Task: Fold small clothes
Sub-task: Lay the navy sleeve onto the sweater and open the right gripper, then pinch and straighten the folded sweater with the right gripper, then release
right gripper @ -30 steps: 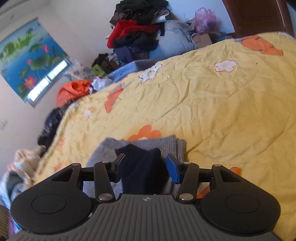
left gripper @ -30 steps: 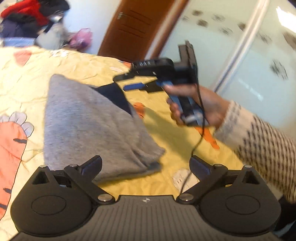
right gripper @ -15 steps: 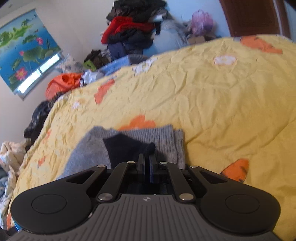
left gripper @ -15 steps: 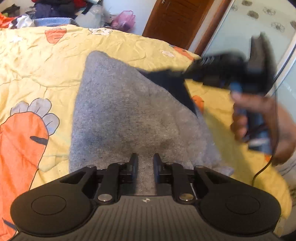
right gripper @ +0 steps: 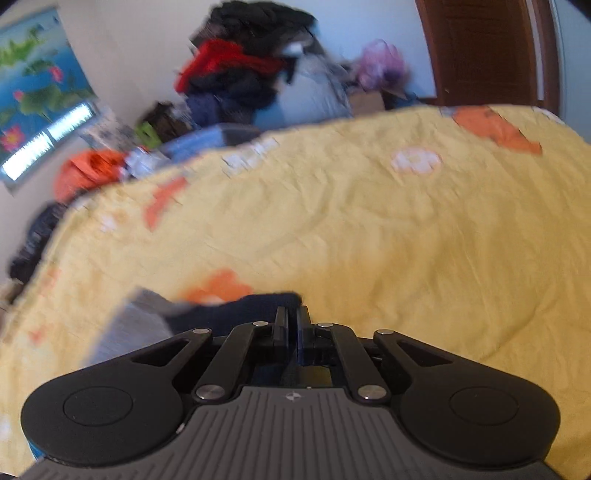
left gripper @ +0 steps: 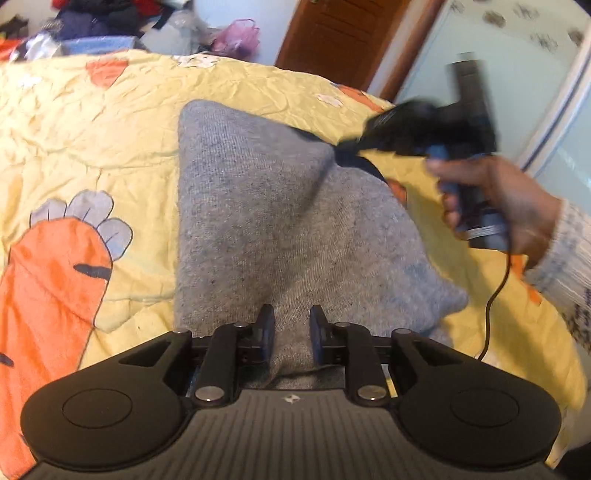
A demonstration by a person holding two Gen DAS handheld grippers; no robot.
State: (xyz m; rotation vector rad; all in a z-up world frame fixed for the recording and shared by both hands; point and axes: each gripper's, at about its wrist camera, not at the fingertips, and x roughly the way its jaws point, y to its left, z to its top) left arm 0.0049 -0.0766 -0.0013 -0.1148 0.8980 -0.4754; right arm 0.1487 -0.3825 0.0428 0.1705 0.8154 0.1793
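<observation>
Grey garment (left gripper: 280, 206) on the bed (left gripper: 110, 122): left gripper (left gripper: 291, 328) has just pinched its near hem, right gripper (right gripper: 291, 321) its dark far corner. Lift both edges level, evenly taut.

A garment (left gripper: 266, 221) lay on the bed (left gripper: 110, 122), its near edge between the fingers of the left hand-held gripper (left gripper: 291, 326). The right hand-held gripper (right gripper: 291, 325) sat at the garment's far right corner, with a hand (left gripper: 509, 206) behind it. Beyond the bed's far edge stood a clothes pile (right gripper: 243, 62), a bag (right gripper: 380, 62) to its right, and a door (left gripper: 340, 33) further right.
</observation>
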